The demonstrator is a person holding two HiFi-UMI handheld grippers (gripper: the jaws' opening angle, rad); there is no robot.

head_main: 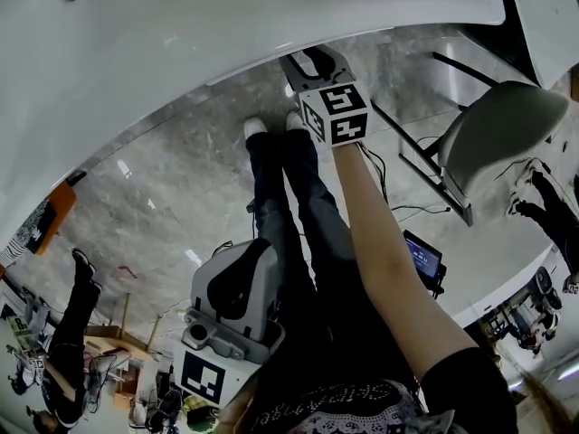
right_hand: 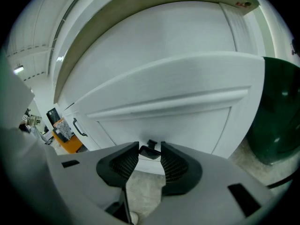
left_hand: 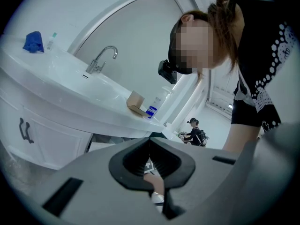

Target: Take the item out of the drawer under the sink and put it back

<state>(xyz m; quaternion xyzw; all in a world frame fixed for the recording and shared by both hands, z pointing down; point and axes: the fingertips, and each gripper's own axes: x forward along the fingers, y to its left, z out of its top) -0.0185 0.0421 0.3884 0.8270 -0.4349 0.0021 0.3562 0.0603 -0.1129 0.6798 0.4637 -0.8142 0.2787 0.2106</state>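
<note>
Under the sink counter (head_main: 226, 25), my right gripper (head_main: 314, 63) is nosed up to the white drawer front (right_hand: 173, 111), arm stretched out past my shoes (head_main: 256, 127). Jaws spread wide. The black drawer handle (right_hand: 151, 151) sits right between the tips. Can't tell whether a pad brushes it, but it's not a clamp. Can't tell from this angle if the drawer is fully home either. The item itself doesn't show in any view.

Right gripper view also shows:
- grey stone floor (right_hand: 140, 191) just below the drawer's lower edge
- dark green bin (right_hand: 276, 111) beside the cabinet on the right
- a second black handle (right_hand: 78, 127) on the next cabinet door to the left, with something orange (right_hand: 65, 139) near it

My left gripper (left_hand: 150, 138) hangs low by my left leg, well apart from the cabinet. Jaws together, tips meeting, nothing held. Through the hole between its pads I only get a sliver of my right arm and its marker cube.

Left gripper view looks along the counter:
- chrome faucet (left_hand: 104, 57)
- blue cloth (left_hand: 33, 41) at the far end
- small brown box (left_hand: 136, 103) near the front edge
- blue-labelled bottle (left_hand: 152, 110) just beside the box

Grey chair (head_main: 498, 129) stands off to my right in the head view.
</note>
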